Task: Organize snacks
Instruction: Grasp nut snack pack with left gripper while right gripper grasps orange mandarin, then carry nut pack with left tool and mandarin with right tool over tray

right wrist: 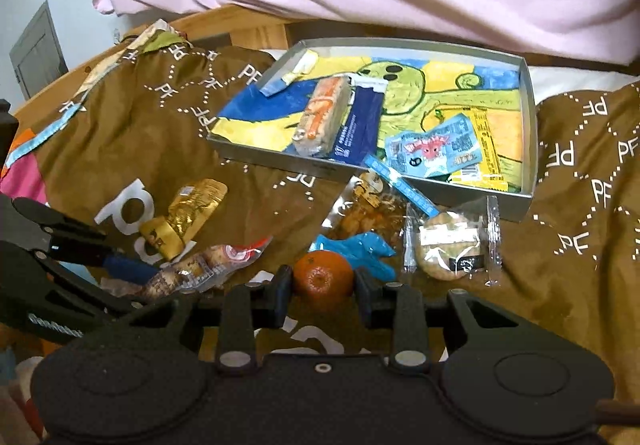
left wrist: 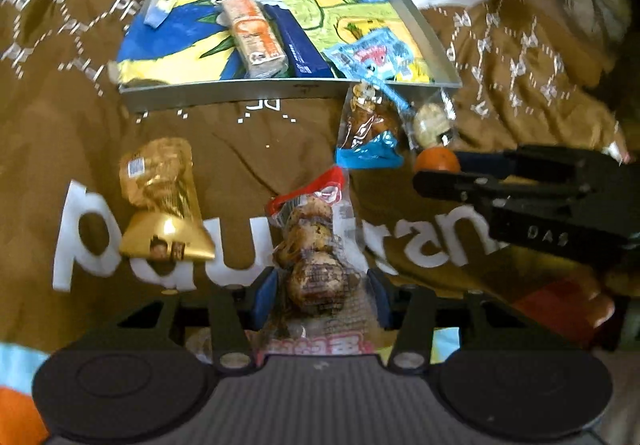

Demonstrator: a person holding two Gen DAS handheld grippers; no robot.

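Left wrist view: left gripper (left wrist: 323,287) clamped on a clear red-topped snack packet (left wrist: 316,257), long axis running straight away toward the tray.
Right gripper: right gripper (right wrist: 323,287) closed on a mandarin orange (right wrist: 323,279), held over the brown cloth (right wrist: 560,285).
Tray: grey tray (right wrist: 530,149) lies ahead of both, near edge facing them.
Nearer hand: right, I judge; its near right corner sits close beyond the cracker packet (right wrist: 450,245).
Loose: gold packet (left wrist: 164,201) left of the tray's near edge.

Dim, warm indoor light, soft all over

My views bow at the fisheye edges, corners black; the gold foil packet (left wrist: 164,201) glints, and fine print smears.
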